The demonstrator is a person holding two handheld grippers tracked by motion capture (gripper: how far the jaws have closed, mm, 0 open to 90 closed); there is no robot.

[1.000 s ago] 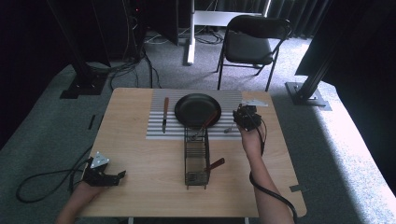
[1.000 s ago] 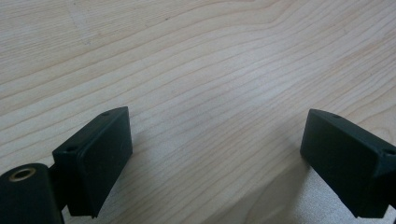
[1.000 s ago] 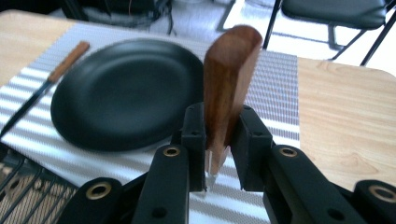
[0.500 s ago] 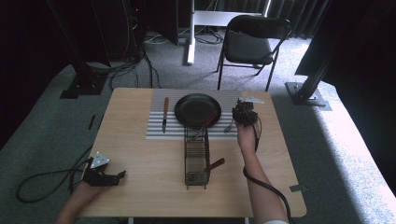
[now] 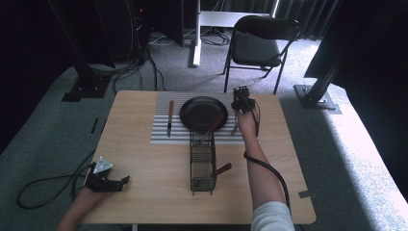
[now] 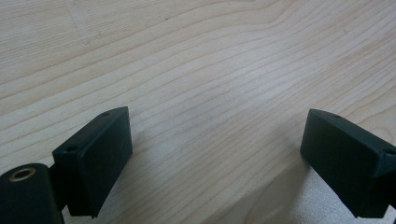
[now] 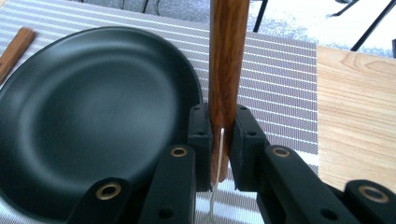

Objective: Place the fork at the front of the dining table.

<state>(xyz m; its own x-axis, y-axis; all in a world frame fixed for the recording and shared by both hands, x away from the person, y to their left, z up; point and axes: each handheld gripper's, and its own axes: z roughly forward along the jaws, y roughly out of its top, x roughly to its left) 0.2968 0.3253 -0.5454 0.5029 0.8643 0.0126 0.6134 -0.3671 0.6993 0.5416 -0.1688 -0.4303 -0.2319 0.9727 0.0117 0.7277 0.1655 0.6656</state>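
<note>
The right claw (image 7: pixel 219 140) is clenching a wooden handle (image 7: pixel 228 60), the rod standing upright between the two black pads with a thin pale cord hanging at its lower end. From the right gripper view alone, what tool the handle belongs to cannot be told. In the high view the right claw (image 5: pixel 242 102) is hovering at the right rim of the black pan (image 5: pixel 203 113), which is sitting on the striped mat (image 5: pixel 163 136) at the far side of the surface (image 5: pixel 144 178). The grip is presumably low on the handle so that the tool can be carried or set down under control.

The left claw (image 6: pixel 215 154) is resting released on bare pale wood, nothing between its pads; it is lying at the near left corner (image 5: pixel 107 180), evidently parked out of the way.

The pan is round, shallow and matt, with a smooth interior. The mat is finely woven in grey and white bands. A wooden-handled knife (image 5: pixel 170 118) is lying left of the pan, apart from it. A wire rack (image 5: pixel 202 162) is standing at the centre, a red-handled utensil (image 5: pixel 220 170) lying beside it.
</note>
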